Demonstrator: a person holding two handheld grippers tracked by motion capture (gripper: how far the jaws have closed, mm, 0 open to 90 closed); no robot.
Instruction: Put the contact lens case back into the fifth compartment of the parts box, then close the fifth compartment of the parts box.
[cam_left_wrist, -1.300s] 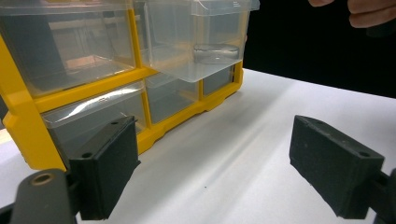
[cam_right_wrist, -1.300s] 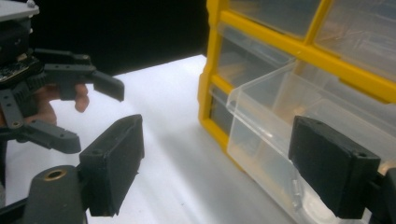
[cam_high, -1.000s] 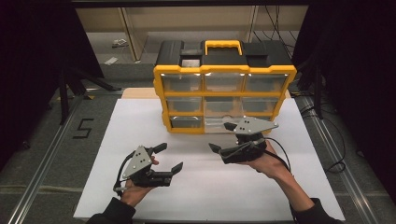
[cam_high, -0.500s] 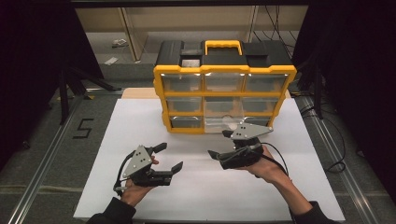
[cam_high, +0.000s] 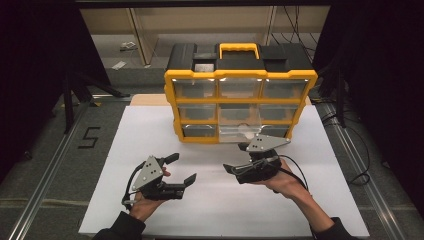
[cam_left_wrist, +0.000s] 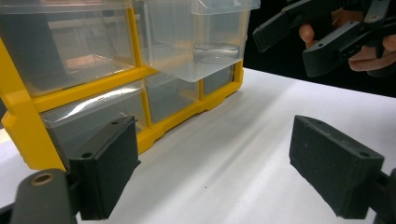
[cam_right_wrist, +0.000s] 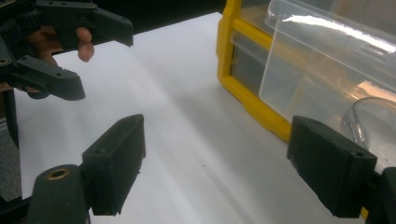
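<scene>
High view: the yellow organizer stands at the far middle of the white mat, its bottom middle drawer pulled out toward the near side. The right gripper hangs just near of that drawer, jaws released and empty; the left gripper rests near left, also spread and empty.

Left gripper view: the clear drawer juts past the frame with little still inside it, so I judge another tug could drop it off its rails.

Right gripper view: the drawer's thin glossy wall sits far right; a skewed pinch could slip or tip the cabinet
</scene>
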